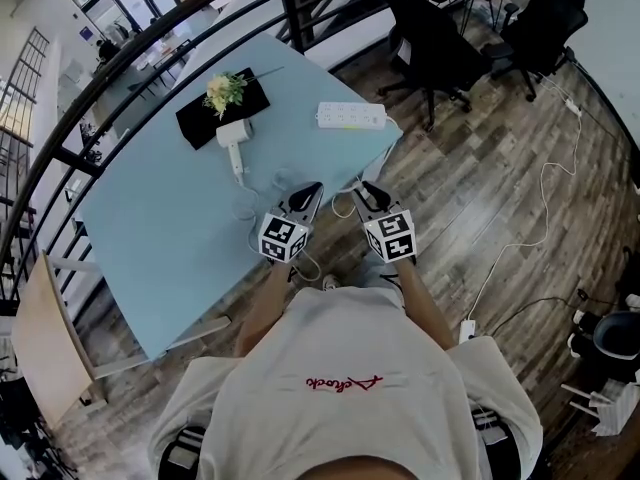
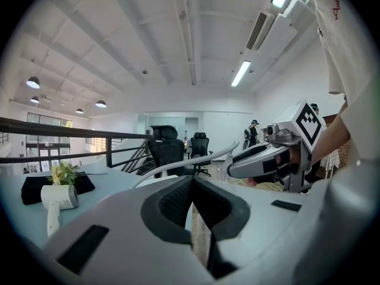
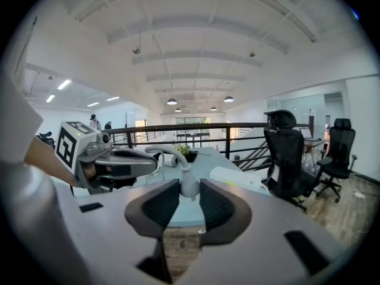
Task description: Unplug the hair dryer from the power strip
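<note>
A white hair dryer point(image 1: 234, 136) point(image 2: 58, 198) lies on the light blue table point(image 1: 150, 238), and its cord point(image 1: 246, 204) coils toward me. The white power strip point(image 1: 351, 115) point(image 3: 237, 180) sits near the table's far right corner with no plug in it that I can see. My right gripper point(image 1: 362, 190) point(image 3: 189, 190) hovers over the near table edge, shut on the dryer's white plug point(image 3: 189, 183), from which the cord arcs left. My left gripper point(image 1: 308, 190) point(image 2: 191, 184) hangs just beside it, shut with nothing between its jaws.
A black cloth with a small flower bunch point(image 1: 224, 92) lies behind the dryer. A dark railing point(image 1: 150, 48) runs behind the table. Black office chairs point(image 1: 440, 38) stand beyond the right corner. A white cable point(image 1: 545, 198) trails over the wooden floor on the right.
</note>
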`<state>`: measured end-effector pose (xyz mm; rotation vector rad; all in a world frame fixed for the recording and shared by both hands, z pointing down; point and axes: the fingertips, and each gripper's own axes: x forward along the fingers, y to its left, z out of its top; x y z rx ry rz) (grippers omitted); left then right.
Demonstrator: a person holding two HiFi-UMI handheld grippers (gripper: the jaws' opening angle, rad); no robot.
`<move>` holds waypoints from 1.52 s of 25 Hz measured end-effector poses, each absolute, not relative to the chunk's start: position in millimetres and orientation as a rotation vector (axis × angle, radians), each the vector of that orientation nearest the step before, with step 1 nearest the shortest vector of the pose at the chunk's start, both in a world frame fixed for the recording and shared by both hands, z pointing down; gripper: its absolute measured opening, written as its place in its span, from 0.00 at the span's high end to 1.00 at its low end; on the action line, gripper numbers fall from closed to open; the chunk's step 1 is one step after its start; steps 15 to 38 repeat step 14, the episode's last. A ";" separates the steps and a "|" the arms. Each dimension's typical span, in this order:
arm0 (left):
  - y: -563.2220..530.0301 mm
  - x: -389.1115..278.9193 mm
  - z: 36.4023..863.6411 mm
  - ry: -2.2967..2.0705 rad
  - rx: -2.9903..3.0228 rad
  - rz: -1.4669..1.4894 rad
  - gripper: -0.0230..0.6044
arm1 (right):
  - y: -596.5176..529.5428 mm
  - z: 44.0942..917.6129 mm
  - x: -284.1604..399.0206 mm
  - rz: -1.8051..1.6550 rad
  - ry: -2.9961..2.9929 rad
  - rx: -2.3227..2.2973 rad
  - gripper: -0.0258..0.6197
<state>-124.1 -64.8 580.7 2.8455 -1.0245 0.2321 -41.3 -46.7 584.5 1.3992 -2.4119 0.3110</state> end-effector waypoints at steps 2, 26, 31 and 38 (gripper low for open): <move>-64.0 -125.9 579.8 -1.030 2.843 0.230 0.95 | -45.1 585.0 -42.8 0.314 -2.412 1.397 0.78; -67.4 -126.2 581.4 -1.037 2.835 0.225 0.95 | -50.9 579.9 -39.7 0.311 -2.415 1.433 0.78; -67.4 -126.2 581.4 -1.037 2.835 0.225 0.95 | -50.9 579.9 -39.7 0.311 -2.415 1.433 0.78; -67.4 -126.2 581.4 -1.037 2.835 0.225 0.95 | -50.9 579.9 -39.7 0.311 -2.415 1.433 0.78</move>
